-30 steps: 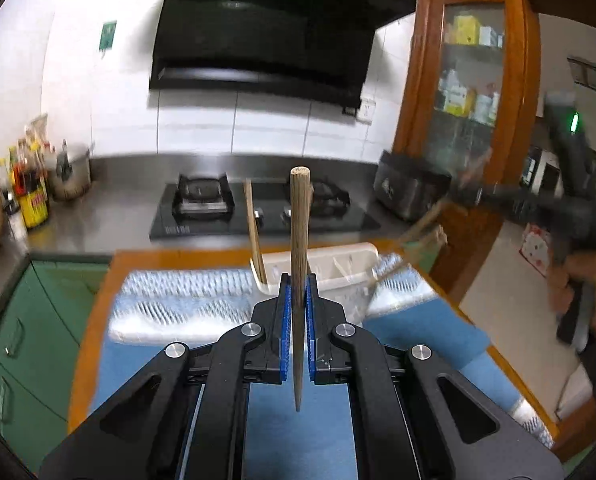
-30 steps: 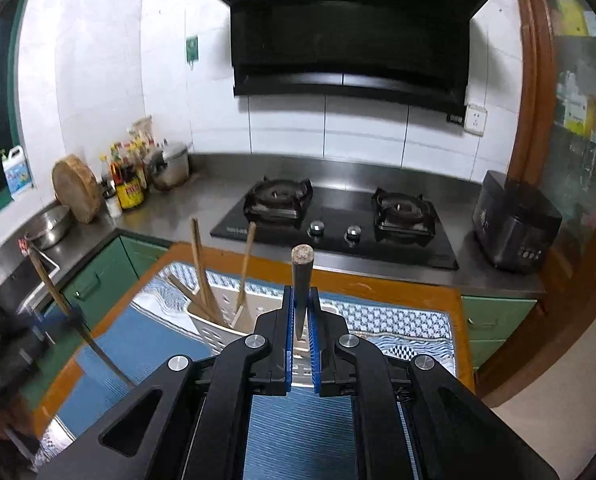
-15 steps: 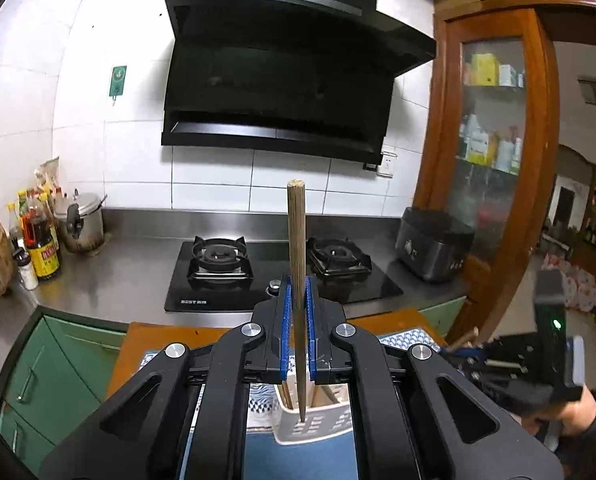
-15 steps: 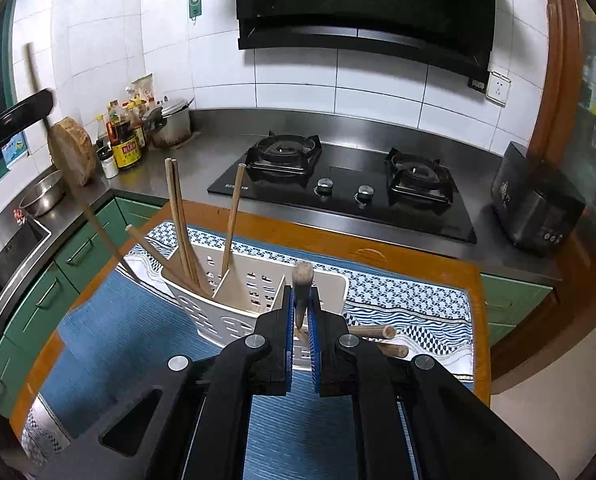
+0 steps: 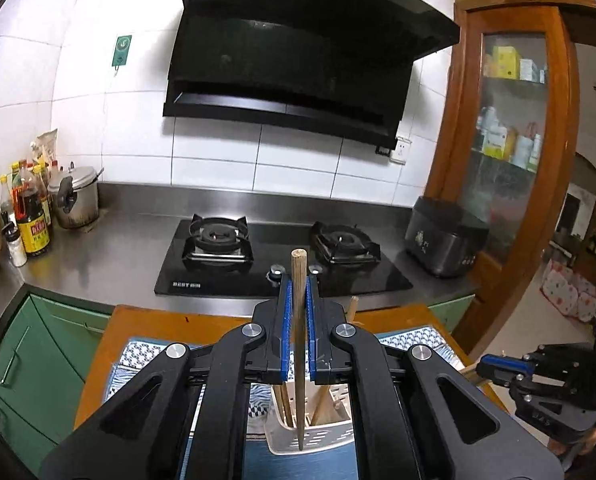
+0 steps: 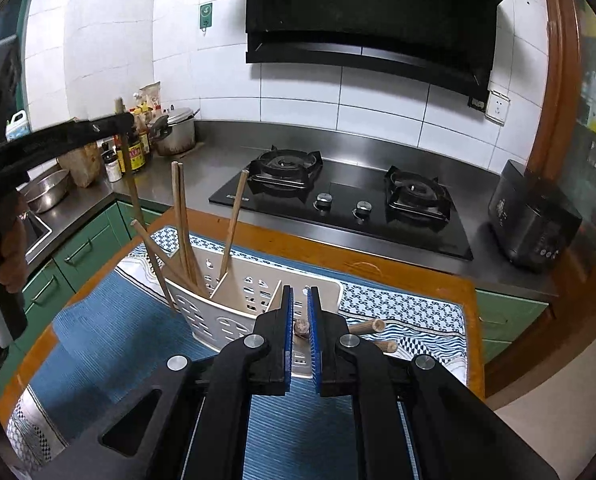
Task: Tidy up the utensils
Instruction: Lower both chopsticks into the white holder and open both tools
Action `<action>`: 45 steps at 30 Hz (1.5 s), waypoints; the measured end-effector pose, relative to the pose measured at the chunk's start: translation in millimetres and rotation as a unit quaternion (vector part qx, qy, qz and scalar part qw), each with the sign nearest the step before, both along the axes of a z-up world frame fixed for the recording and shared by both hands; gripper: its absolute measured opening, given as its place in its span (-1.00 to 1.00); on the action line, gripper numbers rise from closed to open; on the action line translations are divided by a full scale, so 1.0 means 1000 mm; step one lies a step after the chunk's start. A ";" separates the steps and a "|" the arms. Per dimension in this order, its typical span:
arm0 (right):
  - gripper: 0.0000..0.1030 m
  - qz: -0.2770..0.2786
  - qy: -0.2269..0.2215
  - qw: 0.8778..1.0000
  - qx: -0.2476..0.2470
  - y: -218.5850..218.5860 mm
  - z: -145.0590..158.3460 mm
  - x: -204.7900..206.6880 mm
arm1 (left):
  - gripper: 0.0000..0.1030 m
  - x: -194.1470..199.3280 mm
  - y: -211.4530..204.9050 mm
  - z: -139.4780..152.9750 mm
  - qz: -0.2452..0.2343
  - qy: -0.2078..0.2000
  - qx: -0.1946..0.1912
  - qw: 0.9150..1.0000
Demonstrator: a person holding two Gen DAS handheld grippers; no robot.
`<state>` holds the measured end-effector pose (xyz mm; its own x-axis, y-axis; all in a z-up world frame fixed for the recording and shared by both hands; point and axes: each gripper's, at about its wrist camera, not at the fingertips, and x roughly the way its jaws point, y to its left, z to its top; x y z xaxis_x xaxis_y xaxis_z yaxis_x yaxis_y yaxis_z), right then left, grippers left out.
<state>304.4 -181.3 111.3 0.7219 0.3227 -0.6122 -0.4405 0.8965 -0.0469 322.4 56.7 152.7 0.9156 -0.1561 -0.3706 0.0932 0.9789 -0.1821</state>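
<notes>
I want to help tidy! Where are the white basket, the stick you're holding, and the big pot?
white basket (image 6: 234,322), right wrist view, front wall.
stick (image 5: 298,320), left wrist view, middle.
big pot (image 5: 78,204), left wrist view, side.

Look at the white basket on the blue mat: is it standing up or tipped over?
Standing up: the white basket has its open top upward, chopsticks poking out.

Left wrist view: the left tool (image 5: 297,336) body hides most of the white utensil caddy (image 5: 317,438); only a slice shows between the arms. The lower tip of the held chopstick (image 5: 299,344) overlaps the caddy front, so in or outside it: cannot tell. Right tool (image 5: 493,370) is cut by the right edge.

Right wrist view: the chopstick (image 6: 301,327) in the right tool (image 6: 299,336) shows its round end only. Two loose chopsticks (image 6: 371,326) on the mat (image 6: 118,336) are half hidden. Left edge is blurred.
</notes>
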 end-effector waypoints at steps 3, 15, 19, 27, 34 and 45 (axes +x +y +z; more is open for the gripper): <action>-0.86 0.003 -0.004 1.000 0.000 0.000 0.001 -0.002 | -0.91 0.000 0.001 0.002 0.000 -0.001 0.001 1.000; -0.86 0.007 -0.022 1.000 0.010 -0.008 0.007 -0.016 | -0.91 -0.002 0.005 0.052 0.015 -0.063 -0.011 0.998; -0.86 0.012 -0.026 1.000 0.013 -0.009 0.007 -0.022 | -0.91 0.004 0.004 0.044 0.013 -0.058 -0.022 0.998; -0.83 0.027 -0.020 0.999 0.029 -0.010 -0.002 -0.040 | -0.89 0.028 0.009 -0.002 0.000 0.016 -0.041 0.999; -0.62 0.032 -0.021 0.999 0.030 -0.007 -0.014 -0.070 | -0.38 0.016 0.005 -0.005 -0.004 0.016 -0.025 1.000; -0.23 0.011 -0.008 0.998 0.056 -0.019 -0.036 -0.126 | 0.40 -0.072 0.002 -0.005 0.000 0.002 -0.002 1.000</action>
<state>178.0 -200.3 75.1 0.7240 0.4041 -0.5590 -0.4594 0.8870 0.0461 250.5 58.9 147.7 0.9138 -0.1568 -0.3747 0.0917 0.9783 -0.1856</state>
